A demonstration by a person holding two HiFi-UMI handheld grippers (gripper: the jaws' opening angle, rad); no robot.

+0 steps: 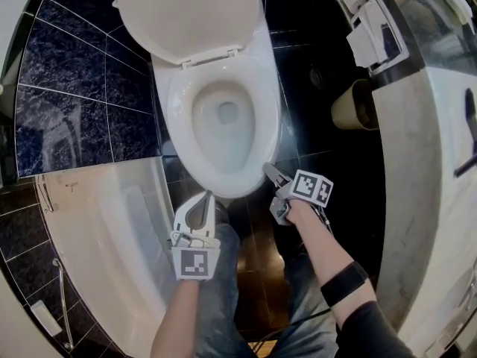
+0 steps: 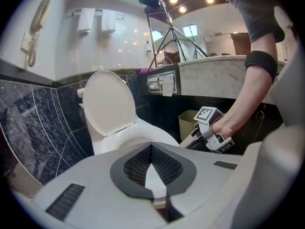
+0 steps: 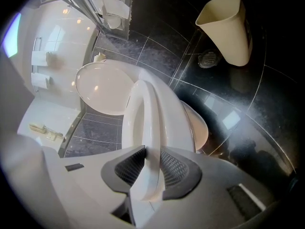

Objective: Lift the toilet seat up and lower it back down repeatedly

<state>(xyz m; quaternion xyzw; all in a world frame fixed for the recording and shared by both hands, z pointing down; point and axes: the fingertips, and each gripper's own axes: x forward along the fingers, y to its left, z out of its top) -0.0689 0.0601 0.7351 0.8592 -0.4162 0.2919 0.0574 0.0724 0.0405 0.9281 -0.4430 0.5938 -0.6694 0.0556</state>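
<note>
The toilet seat lies flat on the bowl, below the raised lid. The right gripper's jaws pinch its front rim, likely ready to swing it up. The left gripper waits just beside, jaws closed on nothing; the bowl holds water, while the bin's contents stay unclear.

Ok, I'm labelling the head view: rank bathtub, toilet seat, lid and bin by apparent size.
1. bathtub
2. toilet seat
3. lid, cropped by the frame, so unsure
4. bin
</note>
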